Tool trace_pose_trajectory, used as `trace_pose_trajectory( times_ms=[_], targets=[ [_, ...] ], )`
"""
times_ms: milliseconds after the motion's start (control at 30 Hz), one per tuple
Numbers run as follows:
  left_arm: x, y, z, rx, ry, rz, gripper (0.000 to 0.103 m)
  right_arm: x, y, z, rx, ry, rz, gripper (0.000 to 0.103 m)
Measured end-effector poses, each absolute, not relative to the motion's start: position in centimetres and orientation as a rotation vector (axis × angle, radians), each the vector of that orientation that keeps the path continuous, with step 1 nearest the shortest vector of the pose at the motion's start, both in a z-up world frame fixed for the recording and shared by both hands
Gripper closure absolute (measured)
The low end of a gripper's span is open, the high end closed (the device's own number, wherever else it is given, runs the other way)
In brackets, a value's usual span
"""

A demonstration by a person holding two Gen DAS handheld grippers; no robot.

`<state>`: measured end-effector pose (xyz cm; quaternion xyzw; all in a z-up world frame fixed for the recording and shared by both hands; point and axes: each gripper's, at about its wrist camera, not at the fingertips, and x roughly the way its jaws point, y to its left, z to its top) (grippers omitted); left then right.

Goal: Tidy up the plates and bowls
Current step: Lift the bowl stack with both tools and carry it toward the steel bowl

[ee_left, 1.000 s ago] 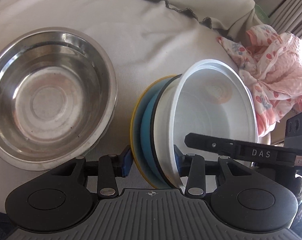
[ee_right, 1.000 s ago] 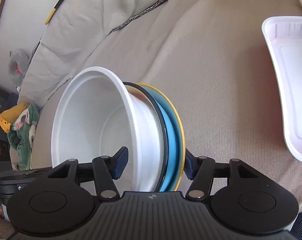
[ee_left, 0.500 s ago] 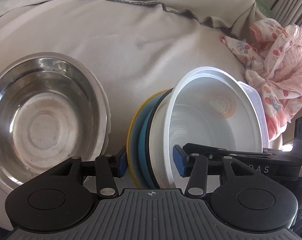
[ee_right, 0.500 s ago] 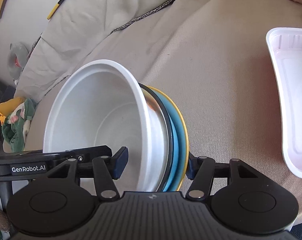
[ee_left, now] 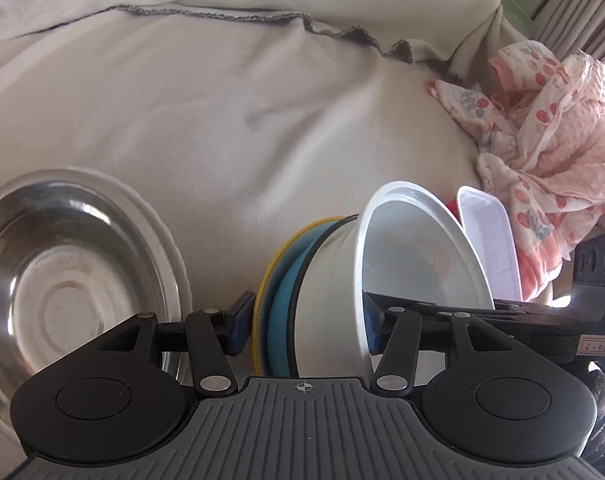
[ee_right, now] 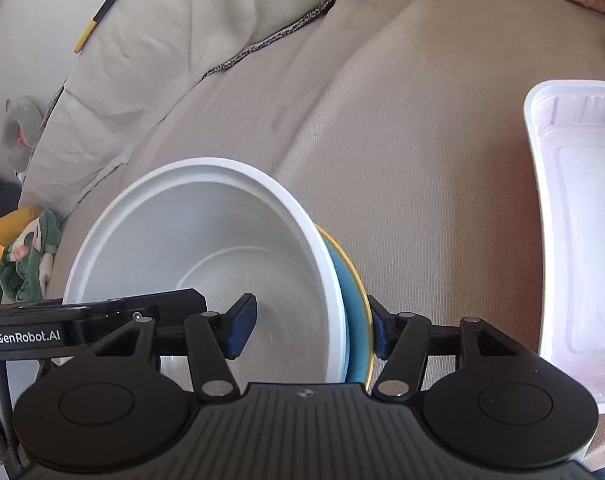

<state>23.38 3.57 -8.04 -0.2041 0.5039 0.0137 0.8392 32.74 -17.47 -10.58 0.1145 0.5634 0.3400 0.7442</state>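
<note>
The stack of dishes, a white bowl (ee_left: 386, 276) nested against a blue plate (ee_left: 281, 312) and a yellow plate (ee_left: 262, 300), stood on edge between the jaws of both grippers at once. The left gripper (ee_left: 304, 324) was part closed around the stack: its one blue pad (ee_left: 238, 322) sat against the yellow plate's back, the other inside the white bowl's rim. Seen from the opposite side, the right gripper (ee_right: 308, 330) straddled the same stack, one pad (ee_right: 242, 326) reaching inside the white bowl (ee_right: 206, 264) with a little gap showing and the other pressed at the yellow plate's (ee_right: 364, 304) edge, the blue plate (ee_right: 354, 320) sandwiched between.

A steel bowl (ee_left: 66, 280) lay flat on the beige cloth (ee_left: 222, 120) to the left of the stack, near it but apart. A white plastic tray (ee_right: 578, 248) lay on the far side of the stack, just beyond the bowl's mouth in the left view. A pink printed cloth (ee_left: 542, 140) was bunched behind that tray.
</note>
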Motion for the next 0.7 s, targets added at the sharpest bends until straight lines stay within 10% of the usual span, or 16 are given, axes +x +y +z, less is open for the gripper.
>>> trace_pose_trajectory(
  times_ms=[700],
  targets=[
    [23.2,3.0,-9.3,-0.385,1.157,0.028,0.028,32.6,-17.7,-13.0,0.376,1.361,0.828,0.05]
  ],
)
